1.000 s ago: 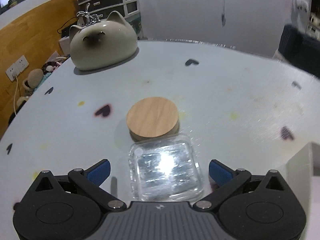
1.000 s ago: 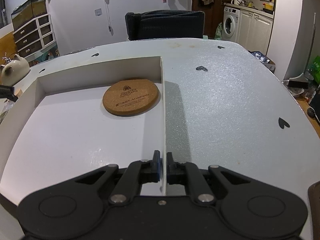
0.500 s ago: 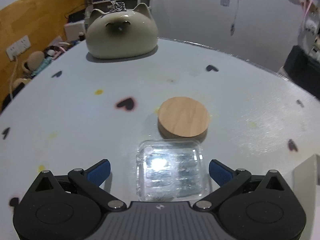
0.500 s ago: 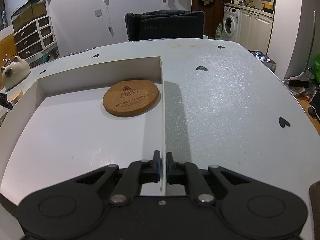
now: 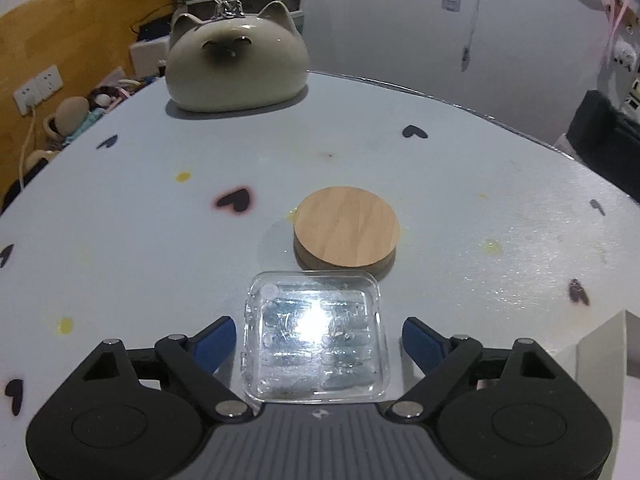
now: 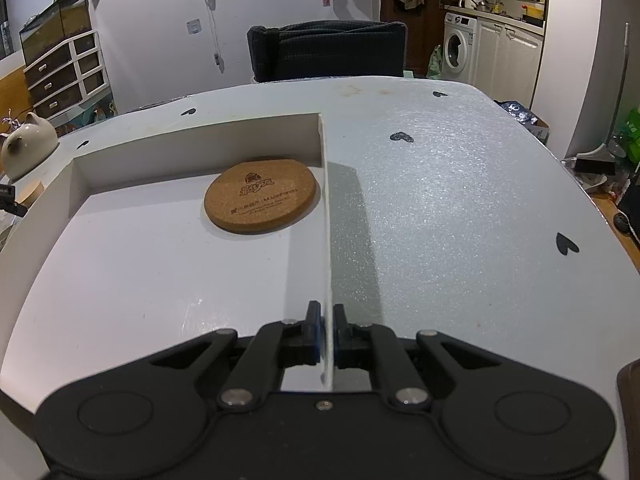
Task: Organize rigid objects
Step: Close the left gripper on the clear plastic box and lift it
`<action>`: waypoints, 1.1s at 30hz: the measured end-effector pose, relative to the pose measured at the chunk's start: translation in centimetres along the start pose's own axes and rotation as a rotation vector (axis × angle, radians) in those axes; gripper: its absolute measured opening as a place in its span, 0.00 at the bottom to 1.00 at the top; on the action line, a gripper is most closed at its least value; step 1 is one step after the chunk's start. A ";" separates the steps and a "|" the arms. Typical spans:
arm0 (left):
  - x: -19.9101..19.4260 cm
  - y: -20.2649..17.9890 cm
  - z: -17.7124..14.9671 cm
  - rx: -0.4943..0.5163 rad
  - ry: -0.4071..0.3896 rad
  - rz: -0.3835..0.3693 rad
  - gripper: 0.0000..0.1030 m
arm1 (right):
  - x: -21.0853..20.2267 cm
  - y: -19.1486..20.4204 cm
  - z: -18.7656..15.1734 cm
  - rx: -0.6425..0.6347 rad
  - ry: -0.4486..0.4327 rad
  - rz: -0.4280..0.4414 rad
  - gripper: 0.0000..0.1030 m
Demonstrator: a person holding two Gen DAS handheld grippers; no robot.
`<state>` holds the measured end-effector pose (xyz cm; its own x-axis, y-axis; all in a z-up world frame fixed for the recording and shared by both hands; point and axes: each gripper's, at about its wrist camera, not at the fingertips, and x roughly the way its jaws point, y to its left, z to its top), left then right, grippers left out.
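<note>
Our left gripper [image 5: 316, 340] had just been closing around the clear square plastic case [image 5: 315, 338], pads not yet touching. Beyond the case lay the round wooden disc [image 5: 346, 233]. Our right gripper [image 6: 326, 334] pinched the white shallow tray [image 6: 325, 240] wall. We judged centring mattered.

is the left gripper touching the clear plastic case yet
Apart. In the left wrist view the left gripper has its closing blue pads either side of the clear plastic case, table showing in the gap on both sides.
</note>
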<state>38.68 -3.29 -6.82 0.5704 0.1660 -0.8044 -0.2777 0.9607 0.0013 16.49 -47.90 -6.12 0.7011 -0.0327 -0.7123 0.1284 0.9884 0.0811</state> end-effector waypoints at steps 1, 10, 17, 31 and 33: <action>0.0 -0.3 0.0 0.007 -0.008 0.020 0.81 | 0.0 0.0 0.0 -0.001 0.000 -0.001 0.07; -0.9 0.2 -0.4 0.000 -0.070 -0.019 0.71 | 0.0 0.0 0.0 -0.002 -0.001 -0.001 0.07; -3.4 0.5 0.0 0.000 -0.157 -0.061 0.71 | 0.0 0.1 0.0 -0.004 -0.002 -0.004 0.07; -11.5 -7.0 -2.0 0.158 -0.251 -0.367 0.71 | -0.1 0.1 -0.1 -0.016 -0.009 -0.009 0.07; -12.4 -8.6 -2.9 0.194 -0.252 -0.410 0.71 | -0.1 0.2 -0.1 -0.017 -0.009 -0.010 0.07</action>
<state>31.82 -14.27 1.42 0.7773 -0.2073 -0.5941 0.1426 0.9776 -0.1546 16.38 -47.71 -6.12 0.7063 -0.0441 -0.7066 0.1235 0.9904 0.0617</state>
